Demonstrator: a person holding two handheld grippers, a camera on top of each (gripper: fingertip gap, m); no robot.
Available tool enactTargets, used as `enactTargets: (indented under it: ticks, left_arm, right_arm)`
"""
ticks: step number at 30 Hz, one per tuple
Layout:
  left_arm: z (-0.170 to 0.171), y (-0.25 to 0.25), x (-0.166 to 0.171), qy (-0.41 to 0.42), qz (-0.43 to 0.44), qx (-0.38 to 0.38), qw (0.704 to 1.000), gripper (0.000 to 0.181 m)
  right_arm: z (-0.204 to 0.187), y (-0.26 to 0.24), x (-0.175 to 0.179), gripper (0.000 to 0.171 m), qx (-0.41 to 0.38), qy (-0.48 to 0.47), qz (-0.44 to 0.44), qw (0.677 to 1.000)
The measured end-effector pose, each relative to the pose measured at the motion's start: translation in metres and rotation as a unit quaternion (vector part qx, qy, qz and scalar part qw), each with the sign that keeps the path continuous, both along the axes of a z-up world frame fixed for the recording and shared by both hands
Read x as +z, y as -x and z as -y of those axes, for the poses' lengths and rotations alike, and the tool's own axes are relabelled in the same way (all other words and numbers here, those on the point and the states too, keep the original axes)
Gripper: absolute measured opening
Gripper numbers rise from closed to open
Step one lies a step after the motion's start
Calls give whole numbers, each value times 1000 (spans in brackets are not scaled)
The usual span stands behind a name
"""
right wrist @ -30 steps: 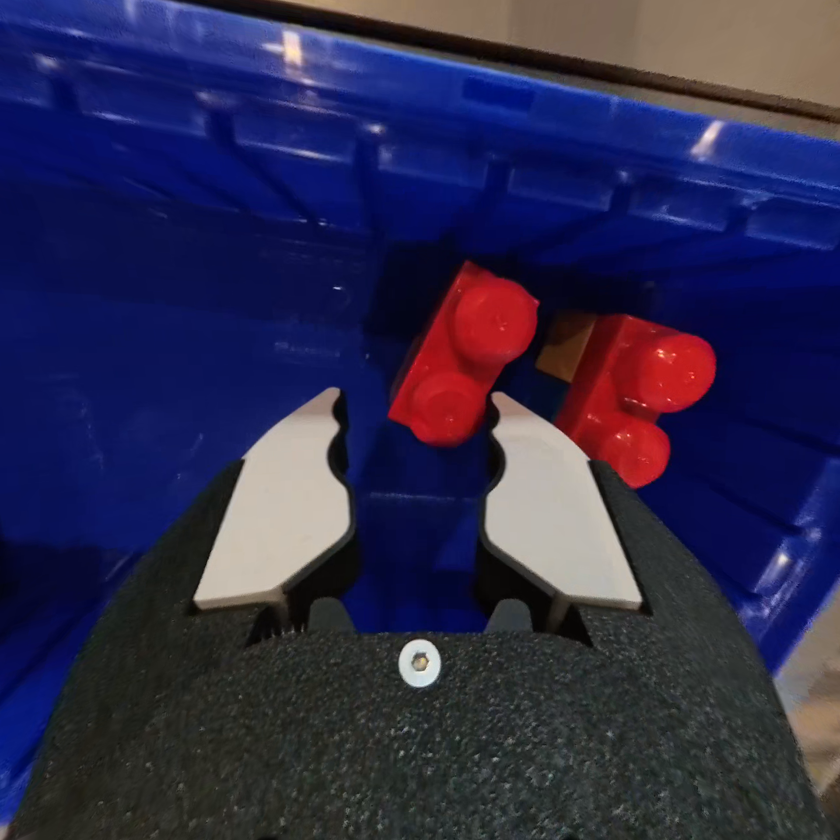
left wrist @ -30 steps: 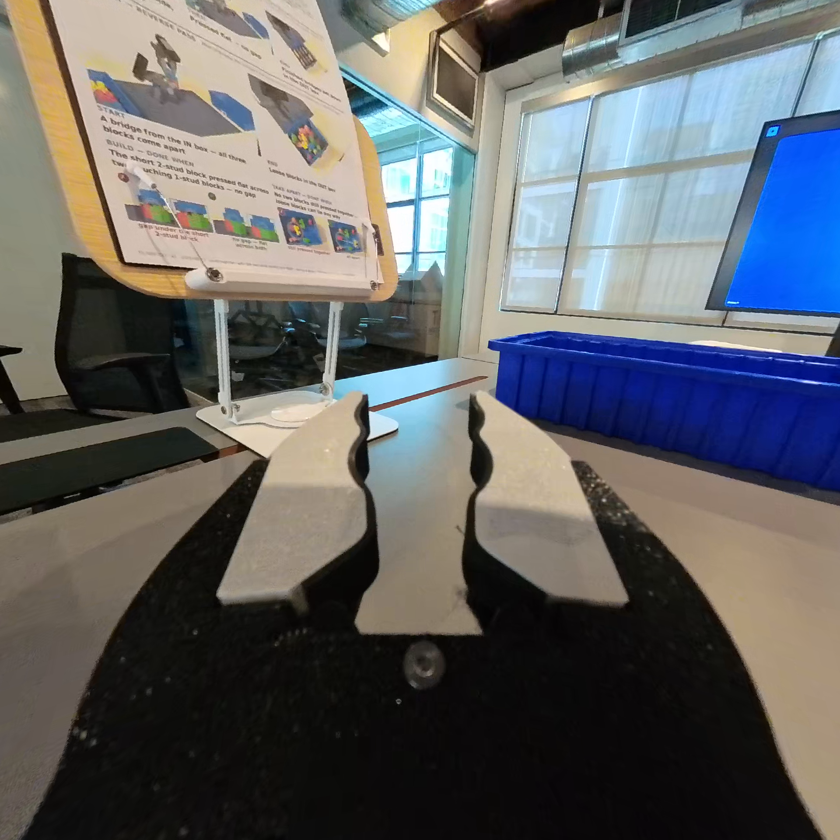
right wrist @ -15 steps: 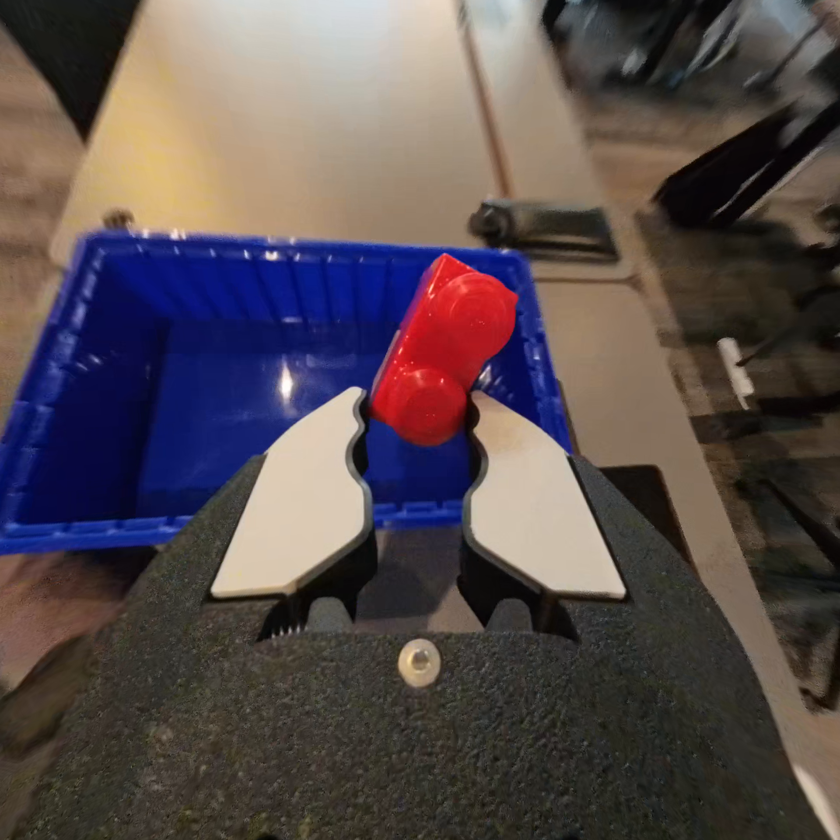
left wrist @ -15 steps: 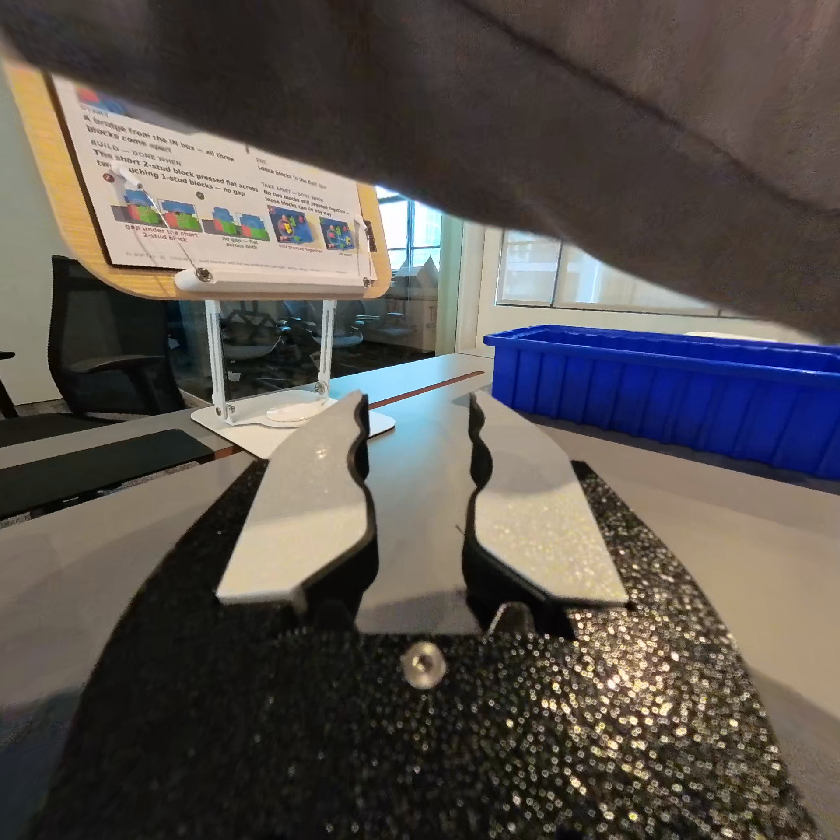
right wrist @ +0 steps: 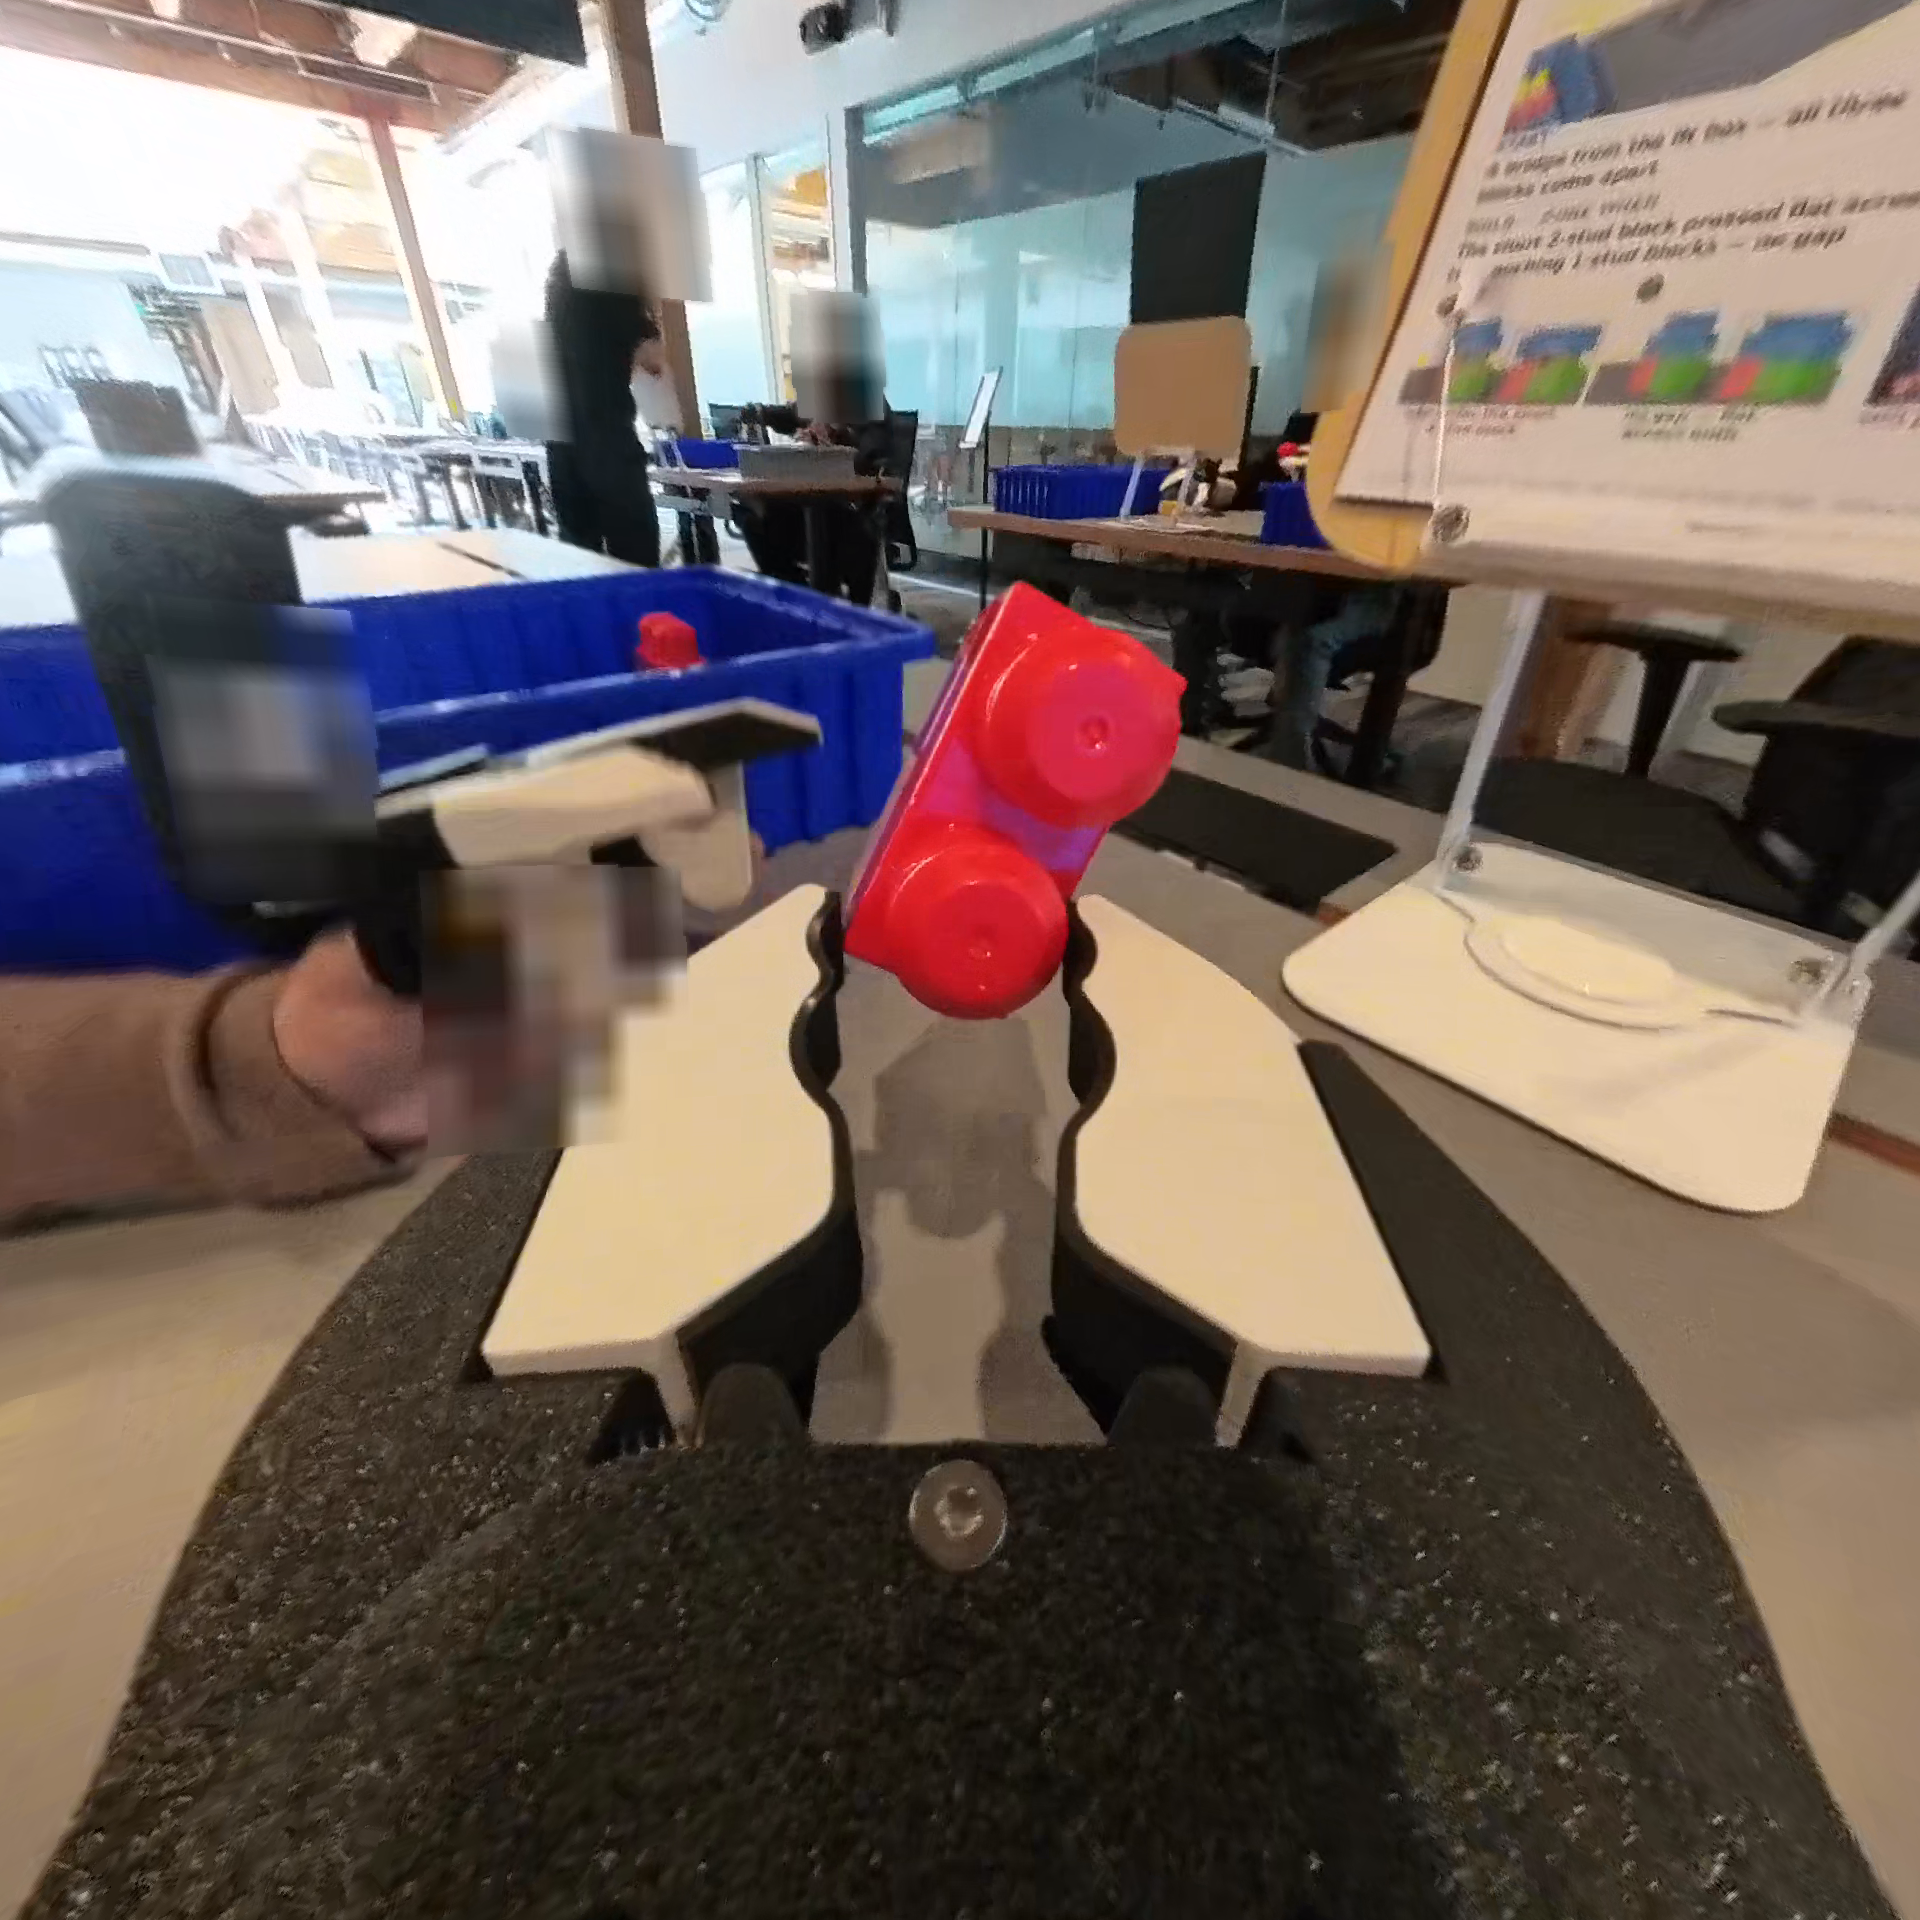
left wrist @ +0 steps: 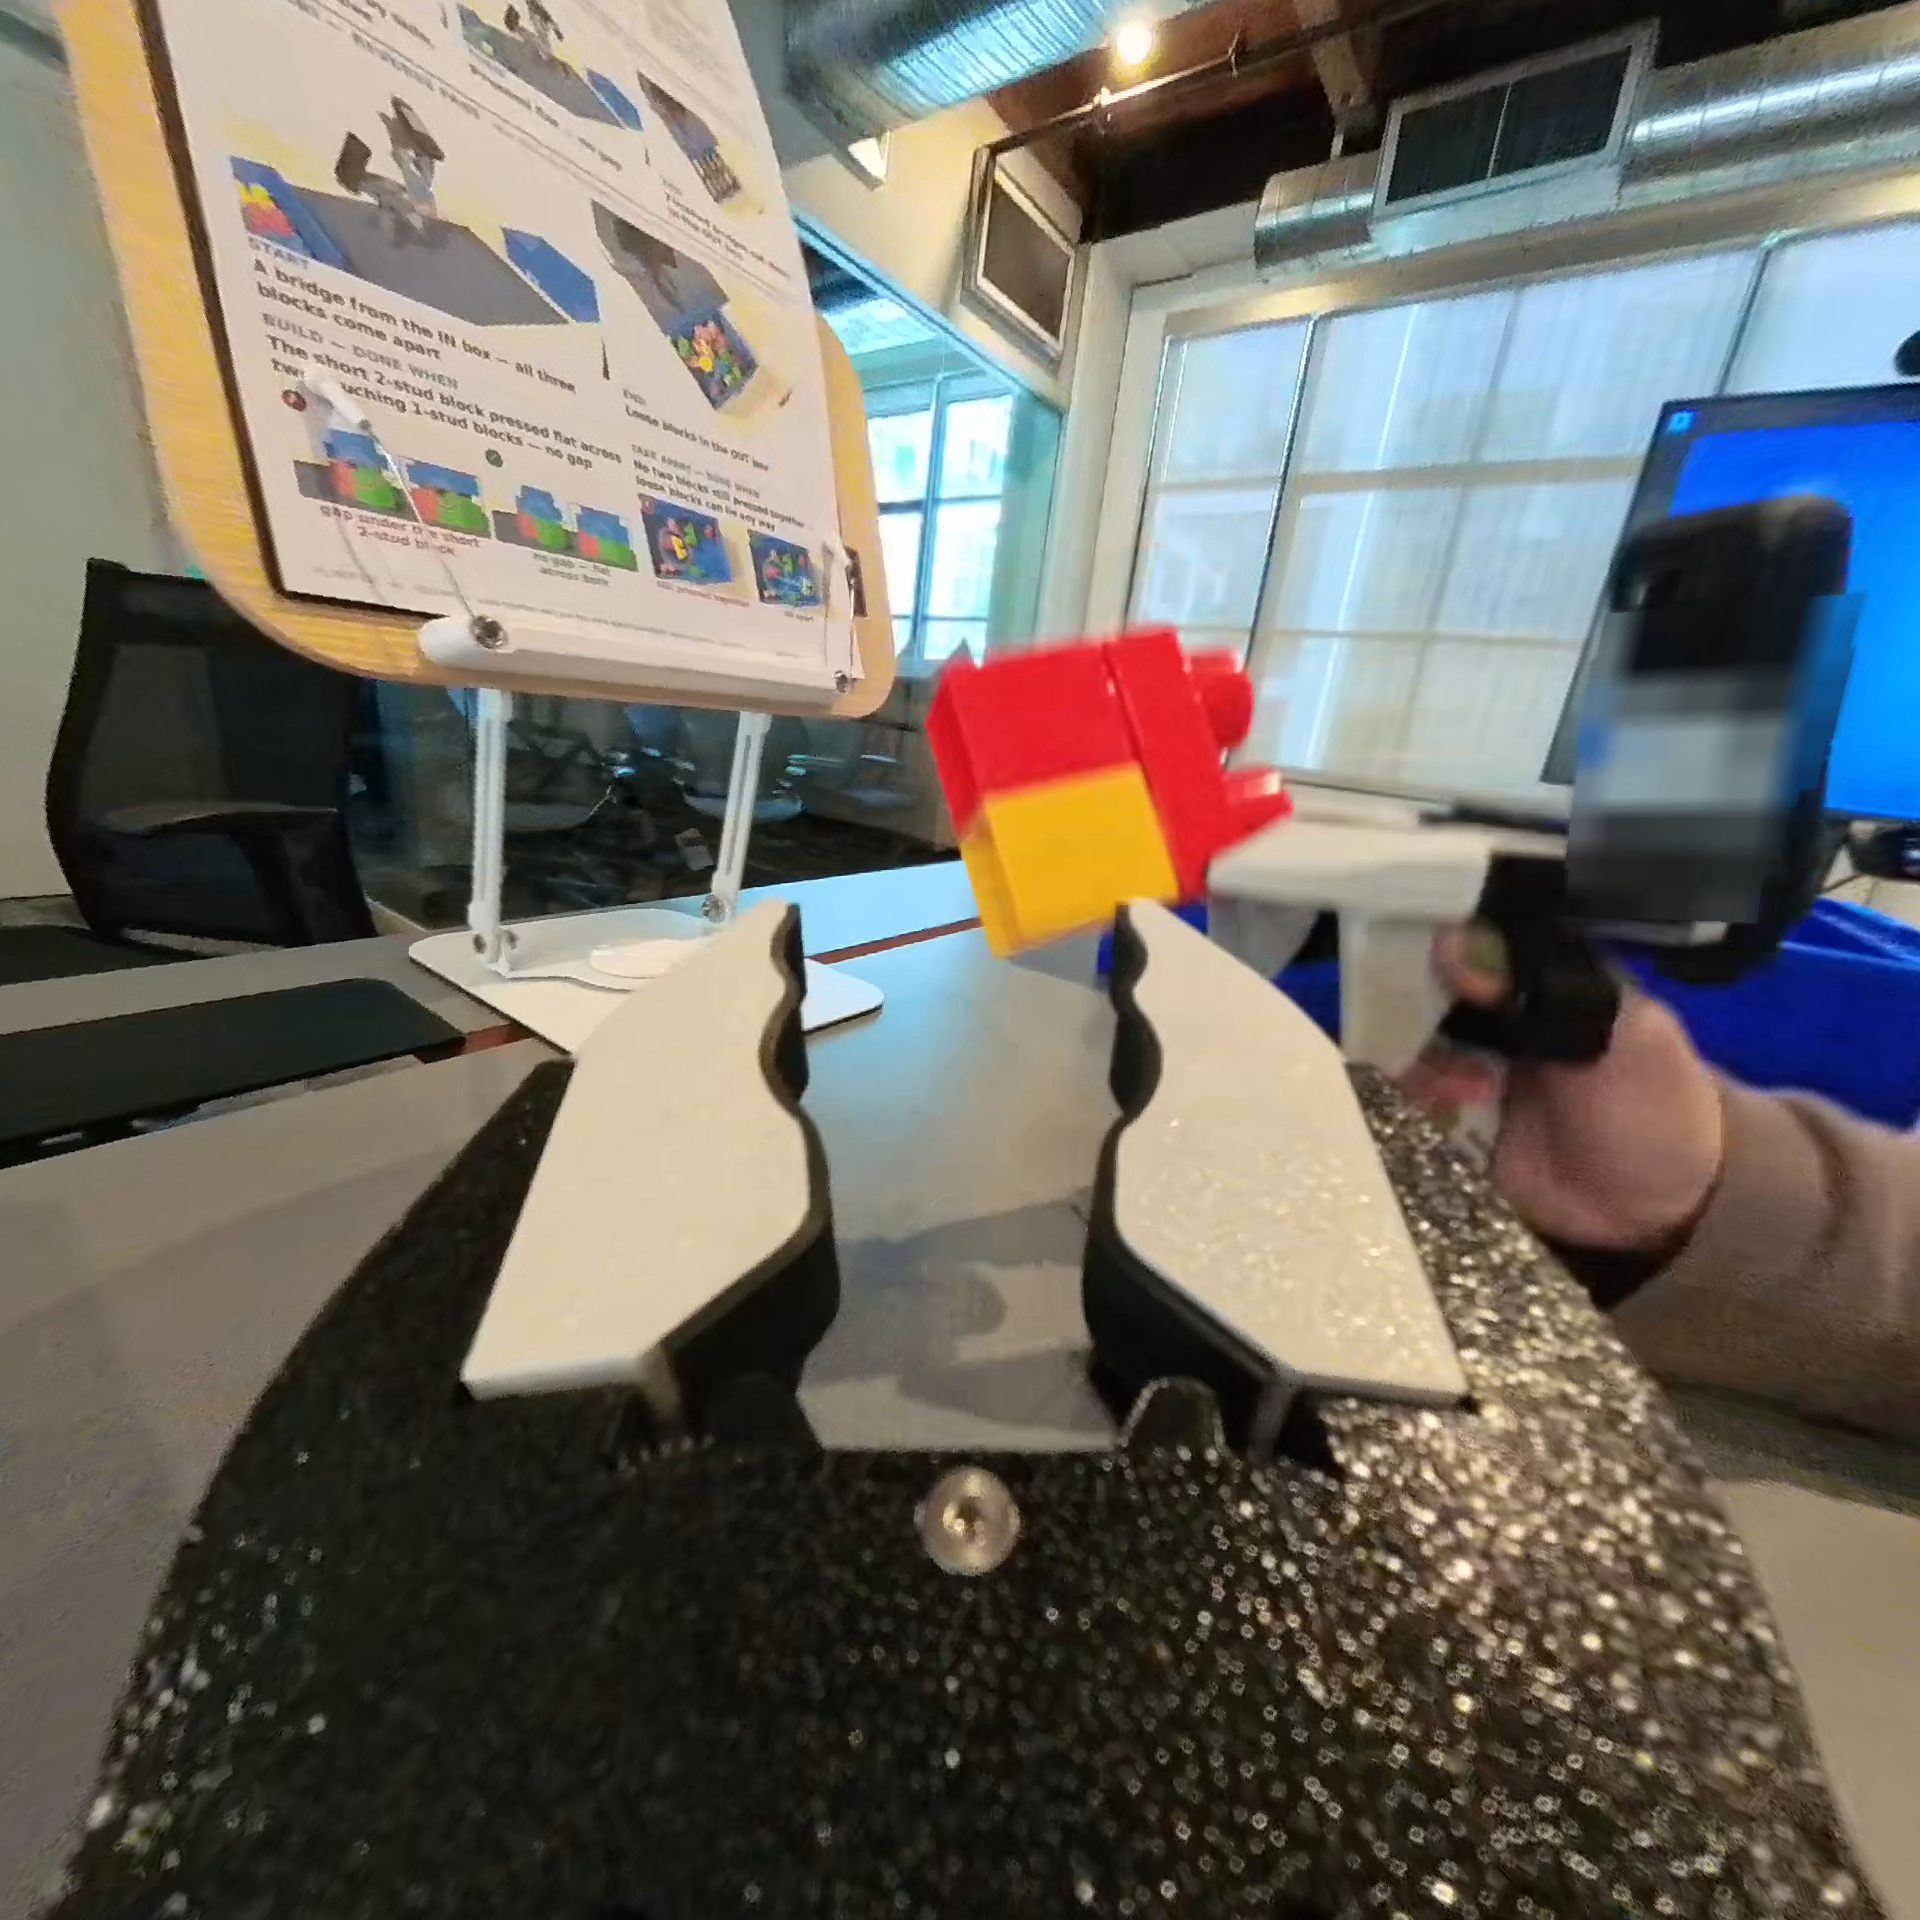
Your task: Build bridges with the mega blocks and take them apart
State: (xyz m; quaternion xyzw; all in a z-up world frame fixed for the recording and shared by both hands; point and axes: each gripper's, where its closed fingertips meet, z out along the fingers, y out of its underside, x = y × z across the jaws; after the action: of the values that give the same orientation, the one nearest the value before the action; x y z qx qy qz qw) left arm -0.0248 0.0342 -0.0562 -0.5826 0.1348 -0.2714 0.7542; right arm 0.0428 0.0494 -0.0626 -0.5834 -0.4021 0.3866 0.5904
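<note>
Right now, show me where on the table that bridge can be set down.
Free: the grey table ahead of the open left gripper, bordered by the white stand base and the blue bin. Also bare tabletop beneath the right gripper, which holds the red-and-yellow bridge. Crowded: by the stand base and inside the bin, with a red block.

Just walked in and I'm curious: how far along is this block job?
Early, by the look of it. One bridge, red and yellow blocks joined, is out of the blue bin and gripped in the right tongs. The left tongs are open and empty beside it. Pulling it apart is not yet done, and another red block waits in the bin.
</note>
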Motion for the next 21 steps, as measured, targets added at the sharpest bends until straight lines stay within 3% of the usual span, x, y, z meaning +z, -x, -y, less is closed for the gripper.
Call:
enactTargets:
  ticks: [10, 12, 13, 18, 21]
  left_arm:
    - [13, -19, 4, -1, 27, -102, 994, 85]
    - [15, -24, 3, 5, 28, -125, 992, 87]
    - [15, -26, 2, 10, 27, -133, 991, 87]
    - [14, -25, 2, 8, 21, -122, 992, 86]
    - [10, -23, -1, 13, 16, -106, 994, 84]
  right_arm:
    - [22, -4, -7, 36, 144, 35, -60, 987]
    - [27, -7, -3, 6, 170, 25, -75, 982]
    - [26, -9, -2, 0, 166, 21, -79, 983]
    - [12, -8, -12, 2, 122, 16, -44, 991]
    - [6, -10, -16, 33, 103, 2, -22, 994]
